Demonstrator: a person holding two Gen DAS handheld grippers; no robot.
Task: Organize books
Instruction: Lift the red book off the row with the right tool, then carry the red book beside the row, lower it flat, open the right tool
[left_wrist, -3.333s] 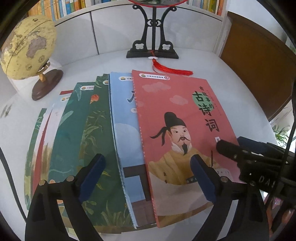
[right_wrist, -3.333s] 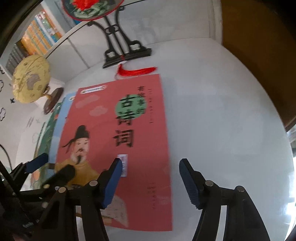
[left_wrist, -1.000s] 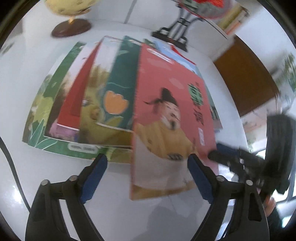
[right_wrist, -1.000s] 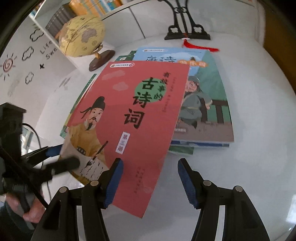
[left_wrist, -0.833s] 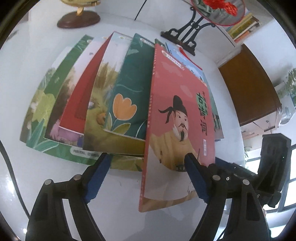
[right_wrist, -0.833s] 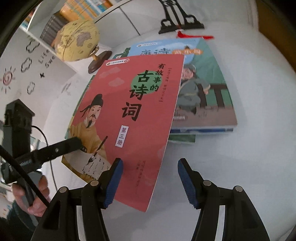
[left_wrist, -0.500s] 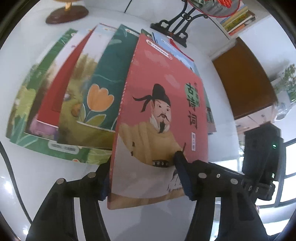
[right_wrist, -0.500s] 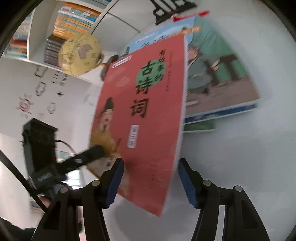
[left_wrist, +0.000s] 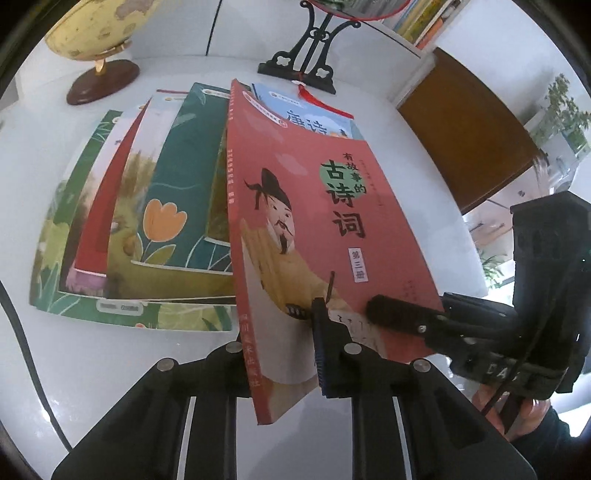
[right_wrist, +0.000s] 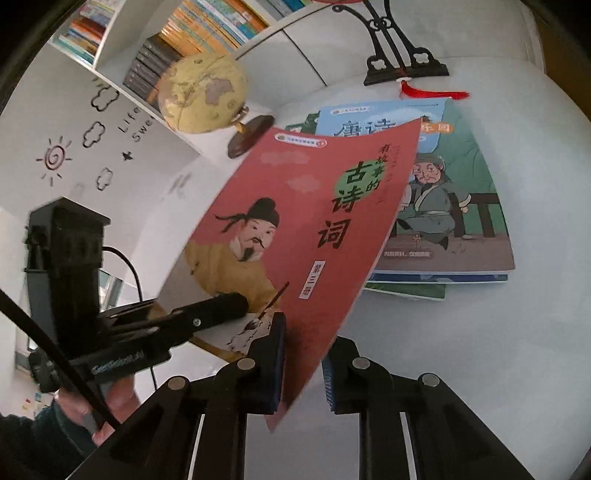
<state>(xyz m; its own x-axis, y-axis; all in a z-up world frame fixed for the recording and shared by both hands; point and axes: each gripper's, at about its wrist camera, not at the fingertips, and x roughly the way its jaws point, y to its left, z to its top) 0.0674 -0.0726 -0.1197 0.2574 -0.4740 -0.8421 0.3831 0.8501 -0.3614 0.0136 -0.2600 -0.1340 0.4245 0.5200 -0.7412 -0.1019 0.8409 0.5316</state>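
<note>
A red poetry book (left_wrist: 314, 236) with a robed man on its cover is lifted off the table, tilted. My left gripper (left_wrist: 284, 343) is shut on its lower edge. My right gripper (right_wrist: 303, 358) is shut on the same book (right_wrist: 295, 236) at its lower right edge; it also shows in the left wrist view (left_wrist: 399, 314). Several picture books (left_wrist: 147, 206) lie fanned on the white table below. A blue and green book (right_wrist: 443, 199) lies flat on top of the pile.
A yellow globe (right_wrist: 203, 98) stands at the back left of the white table (right_wrist: 480, 350). A black ornament stand (left_wrist: 306, 70) with a red tassel is at the back. A brown cabinet (left_wrist: 469, 136) is at the right. A bookshelf (right_wrist: 184, 40) lines the wall.
The red book was lifted off the pile and tilted up. Both grippers, open before, closed on its lower edge.
</note>
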